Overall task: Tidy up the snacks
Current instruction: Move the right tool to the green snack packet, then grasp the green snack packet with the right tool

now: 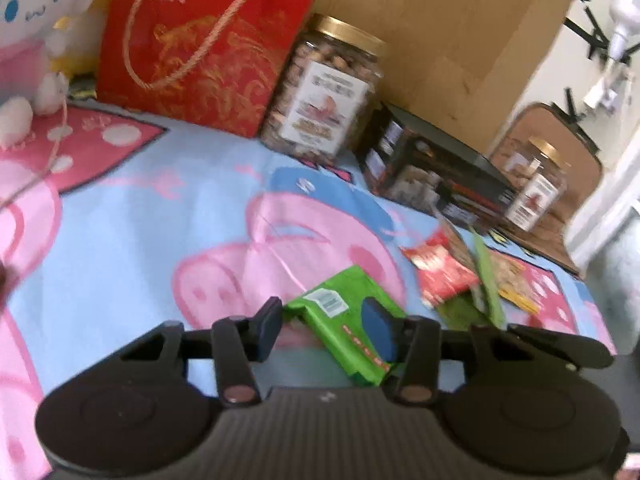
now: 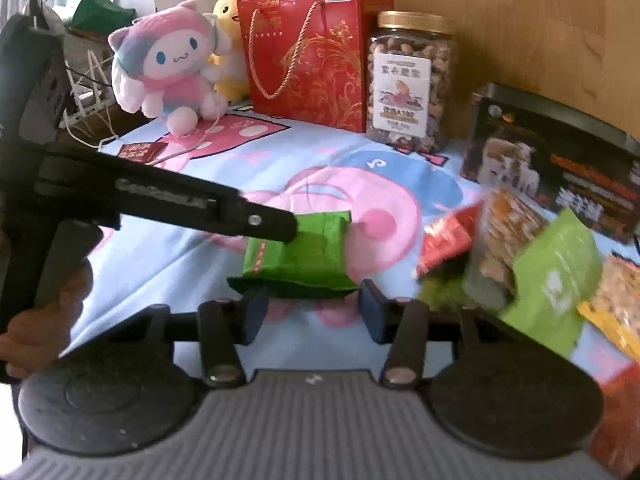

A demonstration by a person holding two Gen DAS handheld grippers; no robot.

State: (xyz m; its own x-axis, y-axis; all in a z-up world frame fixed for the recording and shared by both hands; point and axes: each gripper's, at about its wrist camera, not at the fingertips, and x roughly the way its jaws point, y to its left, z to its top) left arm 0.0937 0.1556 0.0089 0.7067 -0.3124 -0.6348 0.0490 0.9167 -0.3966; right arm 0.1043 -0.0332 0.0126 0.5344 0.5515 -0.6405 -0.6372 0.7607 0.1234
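left gripper [image 1: 326, 330] has its fingers half-closed round the flat green foil snack packet [image 1: 352, 332] at bottom centre, probably to shift it from the loose pile of packets [image 1: 460, 276] at right, right gripper [image 2: 310, 312] hanging empty, half-open.

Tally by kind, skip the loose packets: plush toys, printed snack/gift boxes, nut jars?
Plush toys: 2, pink, yellow
Printed boxes: 2, red, dark
Nut jars: 2, by the red box, far right
Total: 6
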